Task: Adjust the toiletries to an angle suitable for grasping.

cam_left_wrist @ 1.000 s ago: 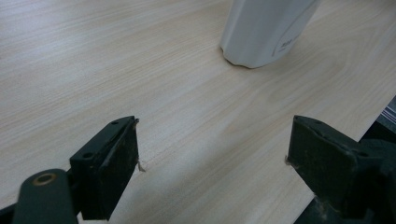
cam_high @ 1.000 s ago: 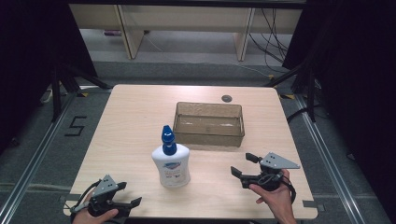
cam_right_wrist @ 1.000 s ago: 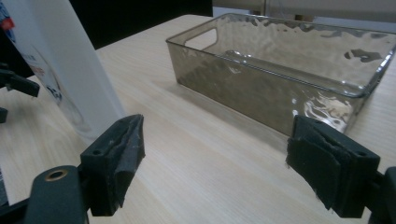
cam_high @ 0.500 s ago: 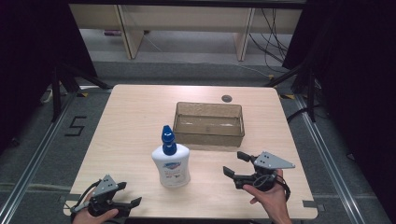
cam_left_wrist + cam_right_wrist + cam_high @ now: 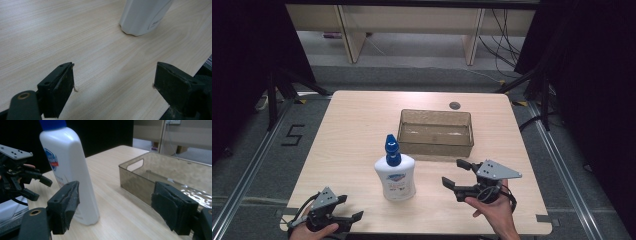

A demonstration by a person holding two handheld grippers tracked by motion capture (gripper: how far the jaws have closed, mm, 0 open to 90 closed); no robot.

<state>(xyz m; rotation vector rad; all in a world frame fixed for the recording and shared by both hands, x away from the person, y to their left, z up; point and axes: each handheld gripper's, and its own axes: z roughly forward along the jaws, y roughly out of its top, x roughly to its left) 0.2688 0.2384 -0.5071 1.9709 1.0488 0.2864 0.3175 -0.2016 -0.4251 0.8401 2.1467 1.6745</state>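
Observation:
A white pump bottle with a blue top stands upright near the front middle of the wooden table. Behind it to the right sits a clear brown bin, nothing inside it. My right gripper is open, low over the table to the right of the bottle, jaws pointing left toward it. In the right gripper view the bottle stands just beyond the left jaw and the bin is ahead on the right. My left gripper rests open at the front left corner; its view shows the bottle's base ahead.
A small dark round hole marks the table's far edge behind the bin. Metal floor rails run along both sides, a "5" mark on the left floor. Wooden furniture legs and cables lie beyond the table.
My right gripper has moved left across the table toward the bottle, staying open. The left gripper, bottle and bin have not moved.

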